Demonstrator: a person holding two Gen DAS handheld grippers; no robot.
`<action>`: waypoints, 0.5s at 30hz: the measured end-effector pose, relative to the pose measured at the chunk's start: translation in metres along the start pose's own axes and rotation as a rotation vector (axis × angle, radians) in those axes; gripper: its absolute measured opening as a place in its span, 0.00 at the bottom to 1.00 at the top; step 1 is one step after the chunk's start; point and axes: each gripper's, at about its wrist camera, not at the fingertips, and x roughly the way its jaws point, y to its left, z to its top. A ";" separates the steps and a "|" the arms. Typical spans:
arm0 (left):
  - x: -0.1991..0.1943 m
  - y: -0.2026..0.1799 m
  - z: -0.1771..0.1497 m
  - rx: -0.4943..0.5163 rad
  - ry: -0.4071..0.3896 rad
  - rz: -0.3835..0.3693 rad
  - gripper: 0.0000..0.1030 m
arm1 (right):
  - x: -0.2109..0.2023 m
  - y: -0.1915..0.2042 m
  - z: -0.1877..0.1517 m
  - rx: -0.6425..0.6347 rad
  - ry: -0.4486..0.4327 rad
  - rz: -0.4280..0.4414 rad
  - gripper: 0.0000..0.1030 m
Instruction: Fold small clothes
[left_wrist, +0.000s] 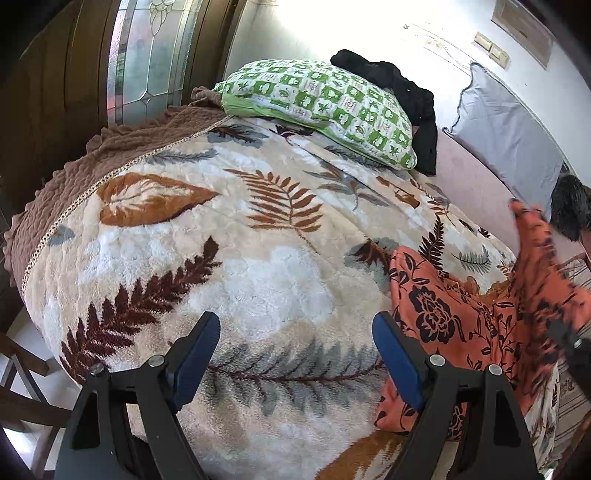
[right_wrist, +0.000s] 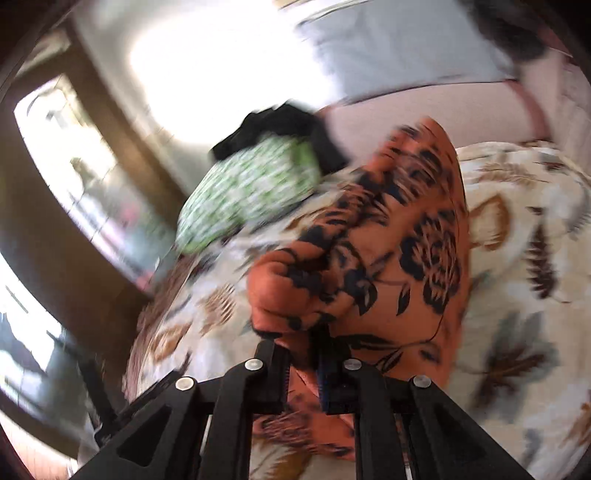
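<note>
Right claw (right_wrist: 303, 363) clamped on the orange floral garment (right_wrist: 388, 258), seemingly lifting it (view blurred) off the leaf-print blanket (left_wrist: 258, 266); left claw (left_wrist: 295, 354) wide open, holding nothing, above the blanket beside it; no legible text.

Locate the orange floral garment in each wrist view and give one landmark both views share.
Left wrist view: the orange floral garment lies at lower right on the leaf-print blanket, beside the open left gripper.
Right wrist view: it fills the centre, pinched in the right gripper.
Shared landmark: the green checked pillow.
</note>
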 end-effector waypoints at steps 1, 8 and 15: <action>0.003 0.004 -0.002 -0.009 0.004 -0.010 0.82 | 0.028 0.008 -0.015 -0.013 0.064 0.010 0.12; 0.019 0.013 -0.010 -0.017 0.036 -0.027 0.82 | 0.113 0.007 -0.072 -0.006 0.291 0.042 0.38; 0.004 -0.012 -0.015 -0.006 0.075 -0.189 0.82 | 0.058 -0.004 -0.068 0.045 0.167 0.134 0.93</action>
